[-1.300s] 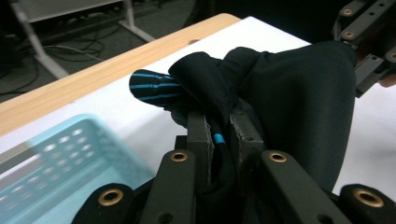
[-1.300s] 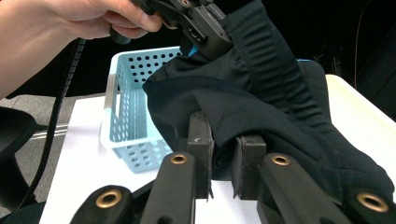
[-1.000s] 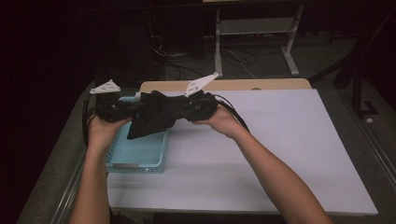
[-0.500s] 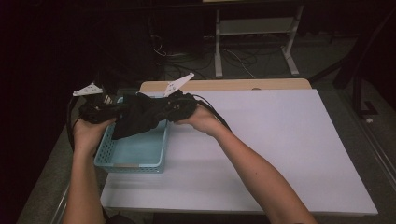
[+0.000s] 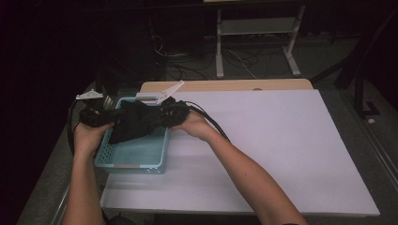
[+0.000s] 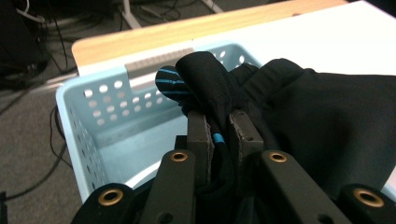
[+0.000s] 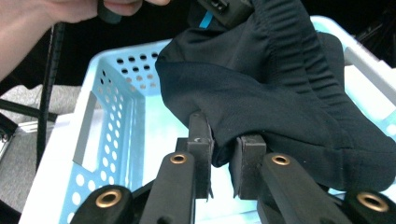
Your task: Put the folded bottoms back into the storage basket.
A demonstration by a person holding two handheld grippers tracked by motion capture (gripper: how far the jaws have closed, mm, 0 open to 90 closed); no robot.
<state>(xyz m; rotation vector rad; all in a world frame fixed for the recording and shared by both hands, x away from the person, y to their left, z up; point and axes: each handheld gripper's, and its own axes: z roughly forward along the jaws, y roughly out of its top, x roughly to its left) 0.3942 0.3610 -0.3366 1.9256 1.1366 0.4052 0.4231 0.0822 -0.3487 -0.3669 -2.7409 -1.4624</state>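
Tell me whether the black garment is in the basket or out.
Out: the black garment hangs bunched between both hand-held grippers above the light blue basket, whose floor shows bare.

We can read no text, label, brand, number or sign on anything in these views, neither on the garment (image 5: pixel 133 123) nor the basket (image 5: pixel 136 159).
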